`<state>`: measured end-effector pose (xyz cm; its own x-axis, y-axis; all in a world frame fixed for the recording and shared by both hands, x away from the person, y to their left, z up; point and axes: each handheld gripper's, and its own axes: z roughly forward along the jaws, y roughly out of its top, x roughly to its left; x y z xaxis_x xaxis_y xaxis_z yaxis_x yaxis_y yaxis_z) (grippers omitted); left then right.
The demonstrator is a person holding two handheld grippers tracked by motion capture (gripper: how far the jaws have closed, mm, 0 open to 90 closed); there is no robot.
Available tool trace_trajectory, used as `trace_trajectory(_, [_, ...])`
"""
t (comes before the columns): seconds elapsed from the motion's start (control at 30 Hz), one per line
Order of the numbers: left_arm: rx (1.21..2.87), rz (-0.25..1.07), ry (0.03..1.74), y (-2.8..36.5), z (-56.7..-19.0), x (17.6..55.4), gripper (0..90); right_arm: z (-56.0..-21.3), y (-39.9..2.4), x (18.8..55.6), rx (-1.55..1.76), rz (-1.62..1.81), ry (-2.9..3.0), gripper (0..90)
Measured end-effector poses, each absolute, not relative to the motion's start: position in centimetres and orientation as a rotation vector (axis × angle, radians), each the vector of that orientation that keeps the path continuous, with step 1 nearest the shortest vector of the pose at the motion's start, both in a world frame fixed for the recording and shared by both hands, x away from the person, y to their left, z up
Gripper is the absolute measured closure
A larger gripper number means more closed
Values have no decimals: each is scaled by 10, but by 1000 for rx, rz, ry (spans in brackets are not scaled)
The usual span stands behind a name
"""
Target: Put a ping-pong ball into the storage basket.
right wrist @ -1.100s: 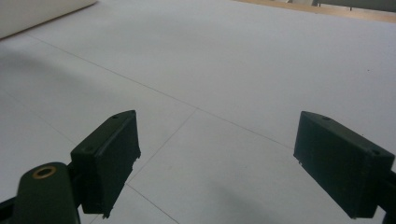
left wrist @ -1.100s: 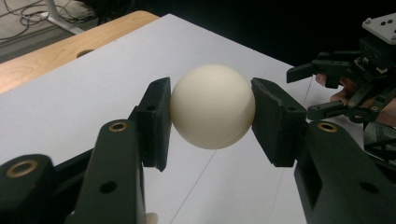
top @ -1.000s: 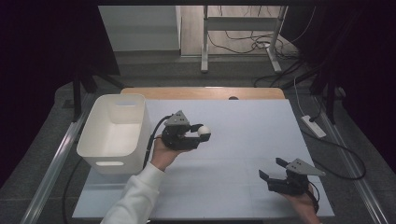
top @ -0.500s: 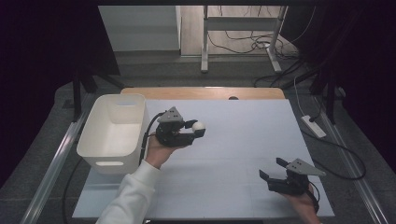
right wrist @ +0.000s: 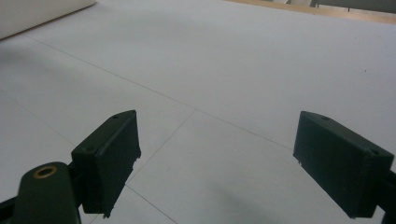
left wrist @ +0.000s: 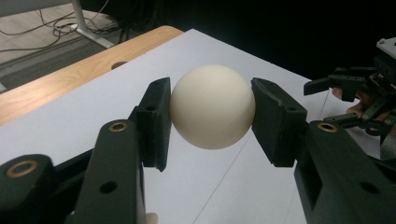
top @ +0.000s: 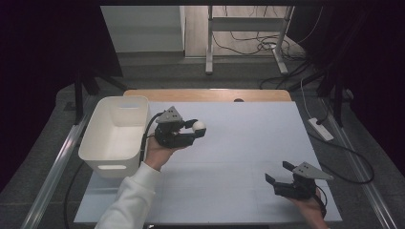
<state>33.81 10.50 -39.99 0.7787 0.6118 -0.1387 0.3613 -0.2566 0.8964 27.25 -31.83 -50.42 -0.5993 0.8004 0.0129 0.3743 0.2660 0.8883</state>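
A cream-white ball sits pinched between the two black pads of my left gripper, held above the white table. From above, the same ball shows at the tip of the left gripper, just right of the white bin. My right gripper rests low near the table's front right corner, its jaws wide apart. In the right gripper view its fingertips stand far apart over bare table with nothing between them. The right gripper also appears at the right edge of the left gripper view.
The white table sheet covers a wooden tabletop whose far edge shows. A power strip lies on the floor to the right. Metal rails run along both sides, and a stand with cables is behind.
The left hand has carried the ball leftwards and slightly back, closer to the bin. The right gripper has stayed where it was.
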Motion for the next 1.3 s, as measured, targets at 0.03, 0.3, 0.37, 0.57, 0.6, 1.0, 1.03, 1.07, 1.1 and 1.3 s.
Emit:
trace_trajectory(0.03, [1875, 289, 744, 106, -400, 338, 509, -504, -318, 272, 1061, 1288, 2100, 141])
trace_trajectory(0.3, [1868, 307, 756, 114, -396, 338, 509, -504, -319, 273, 1060, 1287, 2096, 141])
trace_trajectory(0.37, [1865, 308, 760, 115, -395, 338, 509, -504, -319, 273, 1060, 1287, 2097, 141])
trace_trajectory(0.57, [1858, 322, 768, 121, -393, 338, 509, -504, -319, 272, 1059, 1287, 2096, 141])
trace_trajectory(0.6, [1857, 324, 771, 122, -392, 338, 509, -504, -319, 273, 1059, 1288, 2096, 141])
trace_trajectory(1.0, [1828, 354, 804, 139, -387, 336, 509, -504, -319, 272, 1059, 1290, 2094, 141])
trace_trajectory(1.03, [1825, 357, 807, 141, -387, 336, 509, -504, -319, 272, 1059, 1288, 2095, 141])
trace_trajectory(1.07, [1823, 361, 810, 142, -386, 336, 509, -504, -319, 273, 1059, 1288, 2096, 141])
trace_trajectory(1.1, [1820, 365, 813, 144, -385, 336, 509, -504, -319, 273, 1059, 1287, 2096, 141])
trace_trajectory(1.3, [1804, 381, 835, 153, -383, 336, 509, -504, -319, 273, 1058, 1287, 2097, 141])
